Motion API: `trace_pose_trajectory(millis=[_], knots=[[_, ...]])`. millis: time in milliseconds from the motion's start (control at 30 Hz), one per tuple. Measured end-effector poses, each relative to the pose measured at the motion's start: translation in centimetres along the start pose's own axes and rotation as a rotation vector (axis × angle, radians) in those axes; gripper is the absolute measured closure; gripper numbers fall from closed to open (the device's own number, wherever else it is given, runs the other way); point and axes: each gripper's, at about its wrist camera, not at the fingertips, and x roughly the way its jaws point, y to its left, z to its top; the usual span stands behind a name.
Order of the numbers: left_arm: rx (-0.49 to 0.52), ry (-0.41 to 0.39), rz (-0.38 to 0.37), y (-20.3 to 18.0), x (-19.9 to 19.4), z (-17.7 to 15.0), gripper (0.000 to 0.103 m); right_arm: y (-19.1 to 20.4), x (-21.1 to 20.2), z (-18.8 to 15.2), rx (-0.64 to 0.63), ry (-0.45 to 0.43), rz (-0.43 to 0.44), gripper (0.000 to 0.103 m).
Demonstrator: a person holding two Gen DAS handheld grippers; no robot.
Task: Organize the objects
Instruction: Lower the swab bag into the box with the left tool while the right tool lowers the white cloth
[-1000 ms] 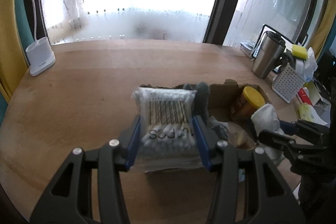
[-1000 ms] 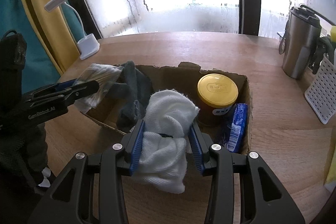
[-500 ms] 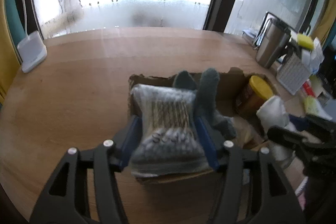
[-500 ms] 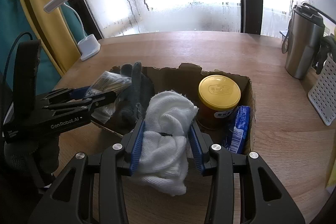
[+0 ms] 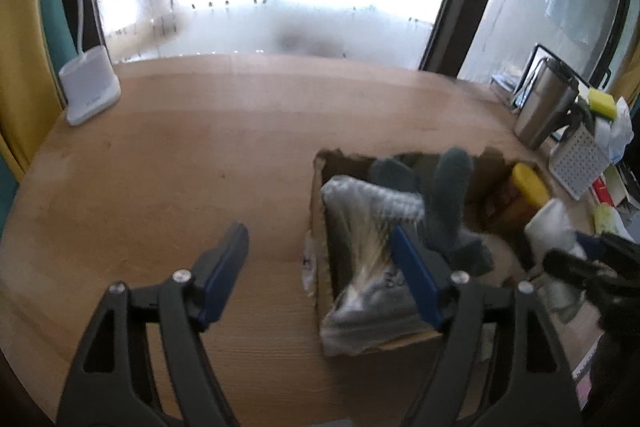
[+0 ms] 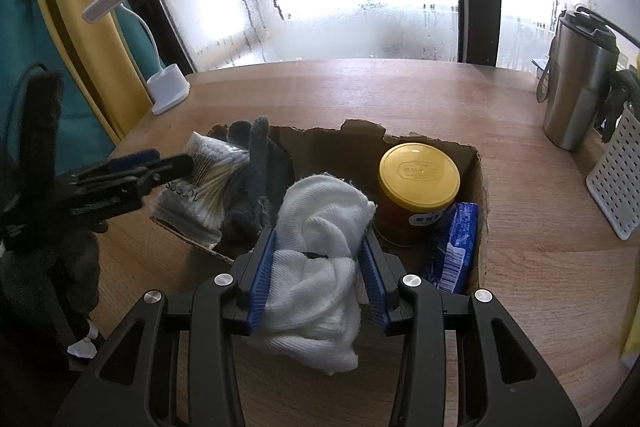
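Observation:
A torn cardboard box (image 6: 480,187) sits on the wooden table. It holds a clear bag of cotton swabs (image 5: 368,259) at its left end, grey gloves (image 5: 452,195), a yellow-lidded jar (image 6: 418,171) and a blue packet (image 6: 456,247). My left gripper (image 5: 318,233) straddles the box's left wall with its jaws opening. The swab bag leans loose against the right finger, and the left finger stands well clear of it. My right gripper (image 6: 318,235) is shut on a bunched white cloth (image 6: 320,211) above the box's near edge.
A white lamp base (image 5: 90,91) stands at the table's far left. At the right are a steel tumbler (image 6: 576,91) and a white perforated basket (image 6: 618,187) with a yellow sponge (image 5: 602,101). Fogged windows run along the far edge.
The left jaws have spread and let go of the swab bag, which now lies in the box's left end. The right gripper and its cloth have not moved.

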Motion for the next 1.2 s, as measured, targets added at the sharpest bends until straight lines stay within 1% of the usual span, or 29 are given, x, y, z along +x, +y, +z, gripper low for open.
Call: trace_pose_trajectory(millis=[67,167,200,233,267,300,333,467,567,667,867,1100,1200], knots=[[0.021,-0.014,0.012,-0.2,0.2,-0.1,0.020,0.1,0.0,0.0,0.000,0.000,-0.002,0.059],[0.020,-0.007,-0.007,-0.1,0.9,-0.2,0.020,0.2,0.0,0.1,0.002,0.001,-0.005,0.059],[0.019,0.006,-0.007,-0.1,1.3,-0.3,0.020,0.2,0.0,0.1,0.002,0.002,-0.006,0.059],[0.021,0.051,0.004,0.0,2.2,-0.5,0.020,0.2,0.1,0.2,0.001,0.003,-0.008,0.059],[0.014,0.078,-0.003,0.2,2.9,-0.8,0.020,0.3,0.1,0.2,0.001,0.003,-0.009,0.059],[-0.005,0.084,-0.023,0.5,3.3,-1.0,0.020,0.3,0.1,0.2,0.000,0.005,-0.011,0.059],[-0.029,0.080,-0.034,1.0,3.4,-1.2,0.020,0.3,0.2,0.3,-0.001,0.006,-0.014,0.059],[-0.018,0.071,-0.015,0.8,3.2,-1.1,0.020,0.3,0.5,0.6,0.002,0.011,-0.018,0.059],[-0.033,0.071,-0.035,1.1,2.8,-1.1,0.020,0.3,0.8,0.9,0.000,0.015,-0.024,0.059],[-0.054,0.049,-0.058,1.6,2.1,-0.8,0.020,0.4,1.3,1.3,-0.001,0.017,-0.027,0.059],[-0.060,0.018,-0.082,1.8,1.1,0.0,0.020,0.1,2.4,2.2,0.002,0.027,-0.036,0.059],[-0.069,0.011,-0.109,1.8,1.0,0.3,0.020,0.0,3.8,3.6,0.002,0.043,-0.048,0.059],[-0.076,0.014,-0.115,2.0,1.2,0.3,0.020,-0.1,4.3,4.0,0.025,0.048,-0.050,0.059]])
